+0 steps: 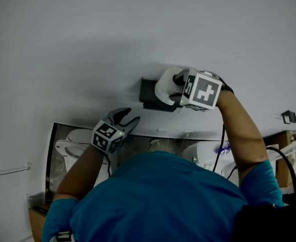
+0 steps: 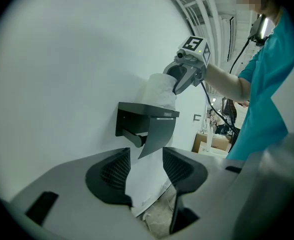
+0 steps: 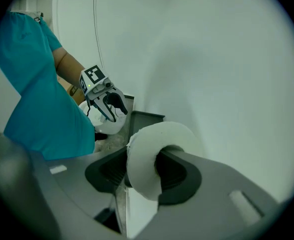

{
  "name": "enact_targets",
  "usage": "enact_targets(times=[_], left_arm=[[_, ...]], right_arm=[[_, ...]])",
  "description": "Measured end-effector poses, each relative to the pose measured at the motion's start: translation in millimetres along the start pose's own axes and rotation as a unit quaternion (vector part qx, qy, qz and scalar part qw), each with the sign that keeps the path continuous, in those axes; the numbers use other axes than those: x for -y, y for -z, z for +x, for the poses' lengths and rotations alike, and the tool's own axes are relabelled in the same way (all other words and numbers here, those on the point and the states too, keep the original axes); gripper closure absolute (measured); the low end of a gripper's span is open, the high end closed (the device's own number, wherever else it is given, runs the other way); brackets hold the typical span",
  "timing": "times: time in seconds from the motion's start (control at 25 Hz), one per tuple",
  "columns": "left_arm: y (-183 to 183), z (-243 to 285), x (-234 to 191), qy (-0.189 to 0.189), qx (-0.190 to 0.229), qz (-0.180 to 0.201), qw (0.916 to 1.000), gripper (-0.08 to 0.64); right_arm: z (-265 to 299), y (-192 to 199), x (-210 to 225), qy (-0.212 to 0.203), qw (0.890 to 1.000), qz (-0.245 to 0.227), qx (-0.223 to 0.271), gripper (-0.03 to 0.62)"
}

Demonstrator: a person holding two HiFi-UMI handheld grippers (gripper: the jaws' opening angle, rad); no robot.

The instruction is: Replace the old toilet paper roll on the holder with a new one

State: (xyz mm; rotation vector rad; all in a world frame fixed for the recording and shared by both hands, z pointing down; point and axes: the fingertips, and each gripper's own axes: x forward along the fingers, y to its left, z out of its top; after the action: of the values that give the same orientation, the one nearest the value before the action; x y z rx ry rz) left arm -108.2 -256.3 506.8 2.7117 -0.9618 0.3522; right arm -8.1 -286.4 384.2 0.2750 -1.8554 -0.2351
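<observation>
Between the jaws of the right gripper (image 3: 144,158) is the toilet paper roll (image 3: 154,134). One jaw is poked into the core and the other is outside, so they clamp the paper wall at a fairly wide spread. It's a fat, full roll, so I read it as the new one. Just past those jaw tips, under the roll, is the black holder (image 3: 146,118) fixed to the wall (image 3: 227,59). In the left gripper view the roll sits right at the holder's top shelf, touching or just above it, can't tell which. The left gripper (image 2: 145,154) has its jaws wide apart and grips nothing; only white wall shows in the gap. It points at the holder from lower down, a little short of it, with the holder's hanging flap (image 2: 159,134) straight ahead of the jaw tips. The spindle bar (image 2: 130,136), under the shelf beside the flap, looks bare, with no roll or empty tube on it. Progress, as a judgement: the old roll appears already off, and since it is in no view I can't say where it is. The new roll is in the jaws and at the holder, but not yet on the bar. Still to do: bring the roll from shelf level to the bar, likely lift the flap with the free left jaws, thread the core on, and let go. That puts it past halfway, with only the mounting remaining.
</observation>
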Motion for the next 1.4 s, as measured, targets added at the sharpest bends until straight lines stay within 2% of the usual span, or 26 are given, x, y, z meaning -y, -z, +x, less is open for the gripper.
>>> enact_targets(times=[0.24,0.36,0.44,0.56,0.64,0.72,0.88,0.96,1.0,1.04,1.12,1.32,1.4], left_arm=[[-1,5,8,0.009,-0.003,0.000,1.0000,0.368],[-3,10,11,0.012,-0.006,0.003,0.9999,0.368],[-4,13,12,0.014,-0.007,0.005,0.9999,0.368],[-2,18,11,0.018,-0.011,0.009,0.9997,0.368],[2,24,10,0.019,-0.020,0.007,0.9996,0.368],[4,30,9,0.015,-0.028,0.008,0.9995,0.368],[6,47,7,0.013,-0.044,0.015,0.9989,0.368],[7,56,9,0.018,-0.053,0.022,0.9982,0.368],[7,58,9,0.019,-0.056,0.024,0.9980,0.368],[7,59,9,0.019,-0.057,0.022,0.9979,0.368],[7,57,10,0.022,-0.059,0.012,0.9979,0.368],[14,53,21,0.028,-0.071,0.016,0.9970,0.368],[14,50,24,0.031,-0.073,0.011,0.9968,0.368]], right_arm=[[-28,16,4,0.016,0.994,0.072,0.083,0.425],[-53,28,9,0.025,0.980,0.129,0.147,0.425],[-70,36,10,0.028,0.965,0.172,0.198,0.426],[-89,54,10,0.030,0.932,0.237,0.274,0.426],[-100,69,7,0.027,0.905,0.271,0.328,0.426],[-111,83,0,0.015,0.868,0.305,0.391,0.426],[-113,120,-12,0.002,0.783,0.381,0.492,0.426],[-108,139,-18,-0.001,0.748,0.409,0.522,0.426],[-106,147,-22,-0.003,0.735,0.420,0.532,0.426],[-102,155,-25,-0.004,0.725,0.430,0.537,0.426],[-96,169,-30,-0.004,0.713,0.447,0.540,0.426],[-79,196,-39,-0.003,0.689,0.478,0.545,0.428],[-73,202,-41,-0.005,0.683,0.487,0.544,0.428]])
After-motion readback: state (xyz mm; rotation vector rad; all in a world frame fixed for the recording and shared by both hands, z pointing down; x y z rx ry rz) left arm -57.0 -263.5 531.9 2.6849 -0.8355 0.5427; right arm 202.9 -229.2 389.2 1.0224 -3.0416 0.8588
